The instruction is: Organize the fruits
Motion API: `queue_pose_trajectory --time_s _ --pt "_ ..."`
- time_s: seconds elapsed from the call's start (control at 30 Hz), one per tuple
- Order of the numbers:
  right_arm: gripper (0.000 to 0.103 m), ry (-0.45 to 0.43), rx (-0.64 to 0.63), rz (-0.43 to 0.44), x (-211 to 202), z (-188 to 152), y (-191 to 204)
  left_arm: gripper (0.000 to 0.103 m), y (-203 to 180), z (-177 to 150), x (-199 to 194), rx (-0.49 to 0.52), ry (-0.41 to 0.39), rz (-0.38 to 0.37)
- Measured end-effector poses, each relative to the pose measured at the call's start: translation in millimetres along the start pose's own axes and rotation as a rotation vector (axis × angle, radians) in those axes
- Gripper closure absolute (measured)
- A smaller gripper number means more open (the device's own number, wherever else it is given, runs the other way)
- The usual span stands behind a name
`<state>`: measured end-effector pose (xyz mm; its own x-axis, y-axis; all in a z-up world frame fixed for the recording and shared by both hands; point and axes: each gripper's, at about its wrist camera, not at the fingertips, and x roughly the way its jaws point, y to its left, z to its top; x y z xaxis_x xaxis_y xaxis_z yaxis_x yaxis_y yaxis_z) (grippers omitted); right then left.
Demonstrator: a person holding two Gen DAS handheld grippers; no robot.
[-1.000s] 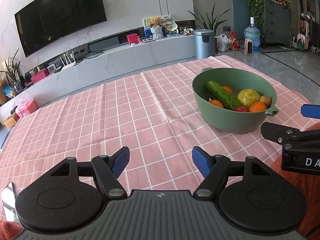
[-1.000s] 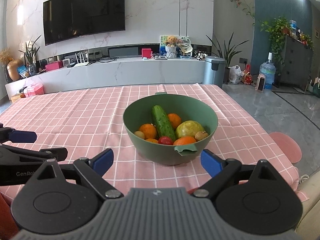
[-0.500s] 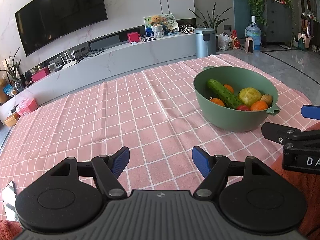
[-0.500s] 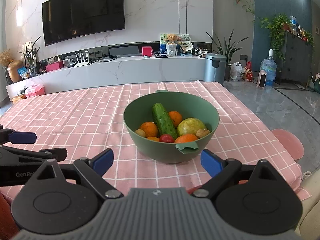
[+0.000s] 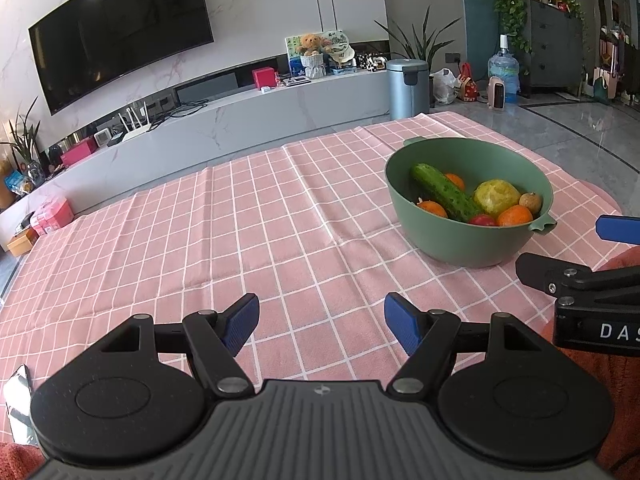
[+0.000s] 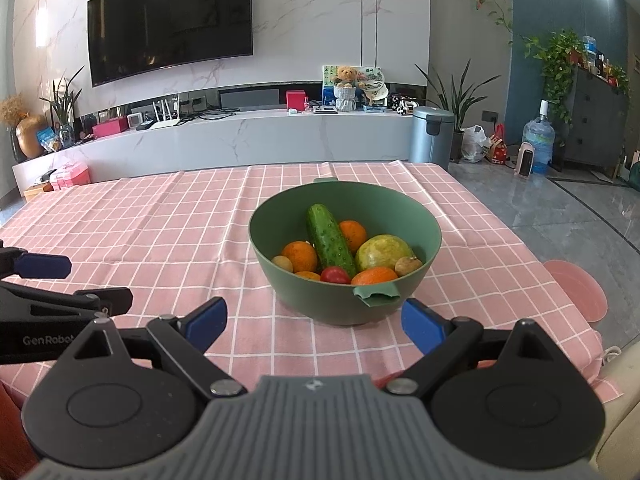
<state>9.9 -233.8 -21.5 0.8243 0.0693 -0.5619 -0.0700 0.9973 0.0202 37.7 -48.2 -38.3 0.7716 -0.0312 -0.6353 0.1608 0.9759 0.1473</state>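
- Fruits sit piled in the green bowl (image 6: 345,216), centre of the right wrist frame and right of centre in the left wrist frame (image 5: 468,196); the bowl stands on the pink checked tablecloth (image 6: 180,232).
- In the pile: cucumber (image 6: 330,240) lying long across the middle, oranges (image 6: 299,255) either side of it, a yellow-green round fruit (image 6: 384,252), a small red fruit (image 6: 335,275), and two small brownish ones at the edges (image 6: 408,266).
- All produce I see is already in the bowl, none on the cloth. That fits fruits waiting to be sorted out of it, or fruits just gathered into it.
- Handling, my guess: oranges firm and round, likely to roll, so grip across the widest part. The cucumber is stiff and bumpy; I'd take it mid-length, across its width. The small red fruit looks soft-skinned, so squeeze lightly. The bowl seems light plastic, with rim tabs, and may slide on the cloth.
- My left gripper (image 5: 322,322) has jaws spread wide, empty, low in its frame over bare cloth.
- My right gripper (image 6: 314,320) is also spread wide and empty, just short of the bowl's near tab.
- Versus the earlier frames: the bowl sits slightly higher in the right wrist frame, fruit arrangement unchanged, both claws at the same spread.
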Motion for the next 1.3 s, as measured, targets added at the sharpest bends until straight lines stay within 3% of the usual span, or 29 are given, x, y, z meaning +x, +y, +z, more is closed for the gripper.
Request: queue_pose_trajectory --time_s 1.3 --pt "0.013 0.007 0.005 0.007 2.1 -1.4 -1.8 0.019 3.5 1.1 -3.7 -0.006 -0.005 0.006"
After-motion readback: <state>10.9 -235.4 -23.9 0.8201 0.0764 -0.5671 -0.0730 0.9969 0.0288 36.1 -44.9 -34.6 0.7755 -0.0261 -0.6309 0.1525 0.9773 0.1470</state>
